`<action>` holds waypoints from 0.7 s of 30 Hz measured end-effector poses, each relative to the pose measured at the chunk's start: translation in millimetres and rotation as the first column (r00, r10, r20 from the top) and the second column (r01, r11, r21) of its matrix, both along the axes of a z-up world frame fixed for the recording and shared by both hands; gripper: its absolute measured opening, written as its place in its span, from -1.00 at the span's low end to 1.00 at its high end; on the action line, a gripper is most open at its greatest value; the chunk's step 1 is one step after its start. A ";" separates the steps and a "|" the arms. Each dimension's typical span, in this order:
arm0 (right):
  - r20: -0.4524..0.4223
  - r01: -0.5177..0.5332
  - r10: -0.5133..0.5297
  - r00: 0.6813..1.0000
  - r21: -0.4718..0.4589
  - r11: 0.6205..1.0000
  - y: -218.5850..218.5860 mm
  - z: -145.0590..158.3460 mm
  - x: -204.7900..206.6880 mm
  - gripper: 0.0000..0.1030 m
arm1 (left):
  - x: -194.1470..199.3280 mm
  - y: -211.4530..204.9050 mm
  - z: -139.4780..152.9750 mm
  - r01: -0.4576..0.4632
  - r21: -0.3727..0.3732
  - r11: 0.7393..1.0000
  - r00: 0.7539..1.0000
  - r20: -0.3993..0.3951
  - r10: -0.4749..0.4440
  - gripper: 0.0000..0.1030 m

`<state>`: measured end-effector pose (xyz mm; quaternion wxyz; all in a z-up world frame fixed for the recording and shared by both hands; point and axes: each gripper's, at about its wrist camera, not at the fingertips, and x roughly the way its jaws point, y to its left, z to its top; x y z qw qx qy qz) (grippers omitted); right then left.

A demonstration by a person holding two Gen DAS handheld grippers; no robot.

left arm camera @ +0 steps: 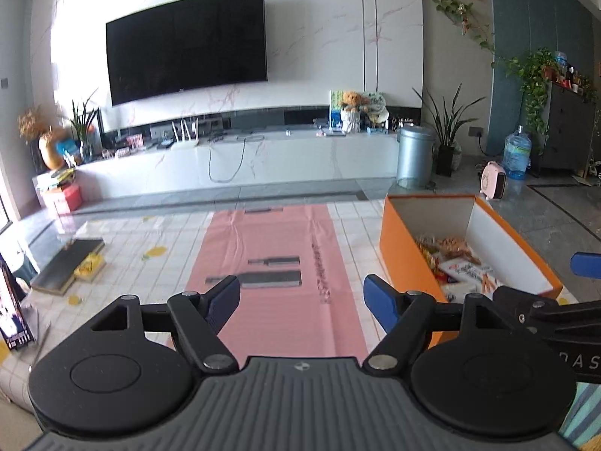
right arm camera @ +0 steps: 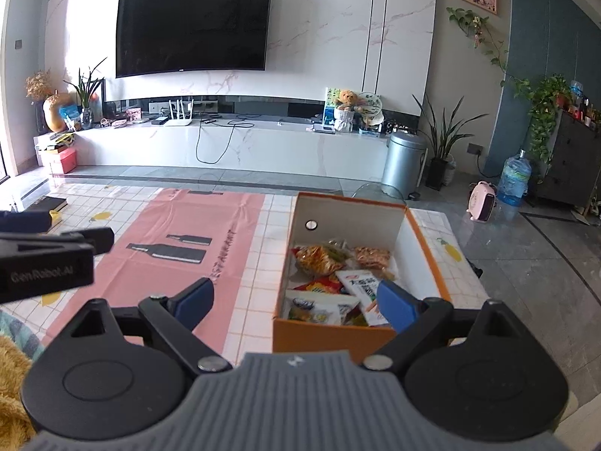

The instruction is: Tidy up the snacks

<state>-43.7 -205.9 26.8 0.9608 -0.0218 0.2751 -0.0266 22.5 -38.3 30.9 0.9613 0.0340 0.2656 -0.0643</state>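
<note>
Right wrist view: right gripper spread wide and empty, orange box of snacks lower right, left gripper spread too.

"GenRobot.AI" in grey letters on the black body of the left gripper, left of the box. "DAS" partly seen on the right gripper, rest cut off. White packet inside the box has print, too small to read. Mat lettering left of the box: illegible.
</note>
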 end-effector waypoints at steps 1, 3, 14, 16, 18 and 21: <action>-0.004 -0.001 0.001 1.000 0.001 1.000 2.2 -3.3 -1.4 0.76 | -3.3 4.3 -5.9 -0.001 -0.005 1.000 1.000 -0.013 0.001 0.71; -0.016 -0.002 0.002 1.000 0.006 1.000 5.6 -9.5 -2.7 0.76 | -8.0 9.4 -15.4 0.002 -0.005 1.000 0.999 -0.037 -0.002 0.71; -0.038 0.001 -0.001 0.999 0.013 1.000 8.1 -17.5 0.7 0.76 | -12.0 13.4 -20.3 -0.002 0.013 1.000 0.999 -0.053 0.003 0.71; -0.038 0.004 -0.003 0.999 0.014 1.000 7.2 -17.7 0.4 0.76 | -12.1 14.3 -21.4 -0.011 0.013 1.000 0.998 -0.058 0.011 0.71; -0.040 0.004 -0.004 0.999 0.016 1.000 6.1 -18.7 1.3 0.76 | -12.2 15.3 -21.6 -0.016 0.014 1.000 0.998 -0.064 0.017 0.71; -0.040 0.002 -0.001 0.999 0.020 1.000 6.9 -19.7 0.3 0.76 | -13.2 15.3 -20.9 -0.016 0.017 1.000 0.998 -0.065 0.017 0.71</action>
